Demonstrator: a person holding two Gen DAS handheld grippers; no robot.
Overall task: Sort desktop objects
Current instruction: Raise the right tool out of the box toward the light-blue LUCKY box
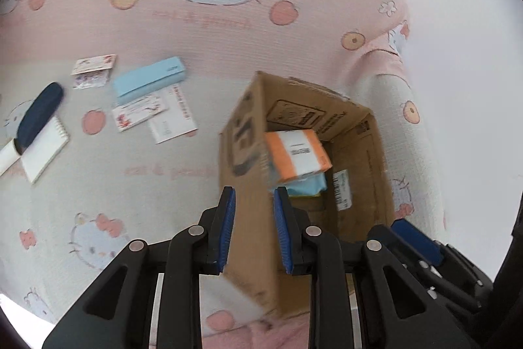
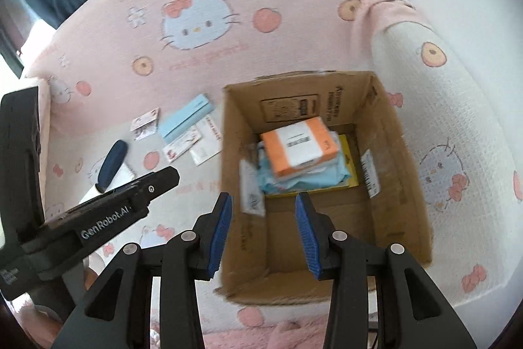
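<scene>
The orange-and-white packet (image 2: 299,146) lay inside the open brown cardboard box (image 2: 405,185), well below both part-open, empty grippers, left (image 1: 254,229) and right (image 2: 264,234).

In the cardboard box (image 2: 389,172), the orange packet (image 2: 299,146) hides most of the blue pack (image 2: 313,177) and yellow item (image 2: 346,149) beneath it (labels too blurred to read). Left of the box, the small cards (image 1: 94,69) show unreadable print.
</scene>
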